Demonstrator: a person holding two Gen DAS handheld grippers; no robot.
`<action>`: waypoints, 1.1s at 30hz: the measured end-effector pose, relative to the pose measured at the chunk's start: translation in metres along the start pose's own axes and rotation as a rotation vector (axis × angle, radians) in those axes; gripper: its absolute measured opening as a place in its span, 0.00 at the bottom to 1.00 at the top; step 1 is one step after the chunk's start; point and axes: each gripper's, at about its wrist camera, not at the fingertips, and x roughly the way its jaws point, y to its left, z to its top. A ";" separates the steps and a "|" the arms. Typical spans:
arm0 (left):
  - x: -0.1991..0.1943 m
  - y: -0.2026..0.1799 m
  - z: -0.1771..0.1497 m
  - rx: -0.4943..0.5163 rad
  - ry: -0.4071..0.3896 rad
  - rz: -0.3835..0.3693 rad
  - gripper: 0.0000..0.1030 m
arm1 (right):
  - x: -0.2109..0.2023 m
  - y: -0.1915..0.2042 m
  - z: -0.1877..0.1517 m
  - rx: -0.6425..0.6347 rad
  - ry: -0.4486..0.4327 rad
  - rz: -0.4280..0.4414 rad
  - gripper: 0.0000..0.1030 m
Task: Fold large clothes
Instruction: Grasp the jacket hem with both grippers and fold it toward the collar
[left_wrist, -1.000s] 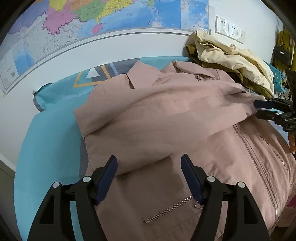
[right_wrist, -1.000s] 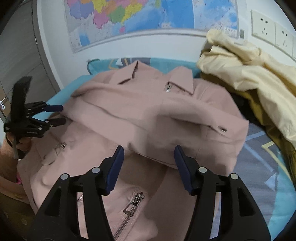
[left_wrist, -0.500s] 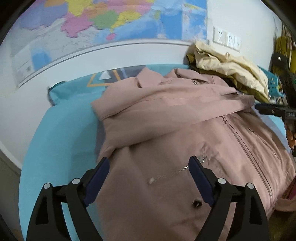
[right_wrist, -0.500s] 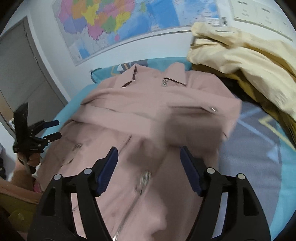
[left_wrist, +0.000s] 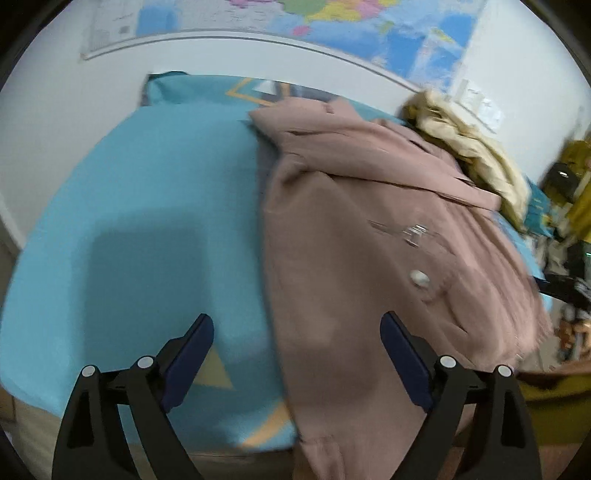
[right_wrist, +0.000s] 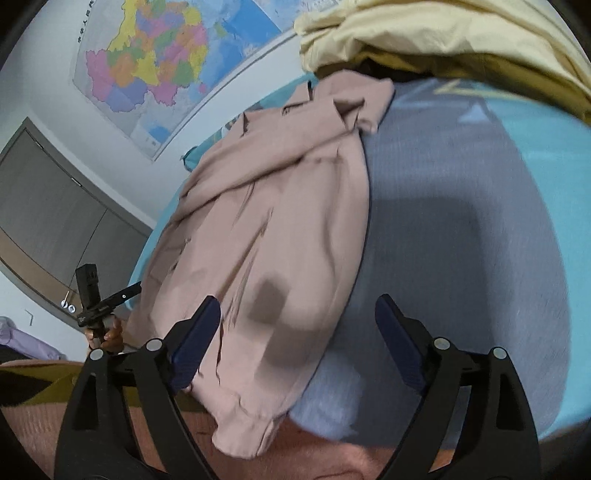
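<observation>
A wall map (right_wrist: 155, 70) fills the wall behind the scene, with grey cabinet doors (right_wrist: 48, 221) off to one side in the right wrist view. Below it a turquoise cloth with grey and yellow triangle shapes (left_wrist: 147, 221) covers the tabletop. On this cloth lies the pink jacket (left_wrist: 369, 258), spread lengthwise with its sleeves folded across the chest, collar toward the wall and hem hanging over the near edge. A snap button (left_wrist: 419, 277) and a metal zipper pull (left_wrist: 415, 232) show on its front.

Just beyond the collar, against the wall, a heap of cream and olive clothes (right_wrist: 443, 40) sits beside the jacket, its edge close to the shoulder. White wall sockets (left_wrist: 480, 107) sit above that heap. Cluttered dark and yellow items (left_wrist: 569, 177) stand off to the side, too blurred to name.

The left claw (left_wrist: 297, 343) hangs over the jacket's left edge where it meets the bare cloth. Its jaws have just been opening and stand wide, with nothing pinched between the blue pads. The right claw (right_wrist: 297, 325) hangs over the jacket's right edge and hem, jaws likewise just opened wide, pressing nothing. In the right wrist view a hand (right_wrist: 107, 334) holds the left claw beyond the jacket's far edge.
</observation>
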 end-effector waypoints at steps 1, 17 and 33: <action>-0.001 -0.002 -0.002 -0.002 0.003 -0.040 0.85 | 0.001 0.001 -0.002 0.001 0.007 0.006 0.83; 0.018 -0.045 -0.003 0.008 0.082 -0.337 0.87 | 0.024 0.035 -0.018 -0.077 0.096 0.214 0.85; 0.025 -0.032 0.005 -0.065 0.105 -0.294 0.54 | 0.031 0.032 -0.022 -0.013 0.092 0.262 0.51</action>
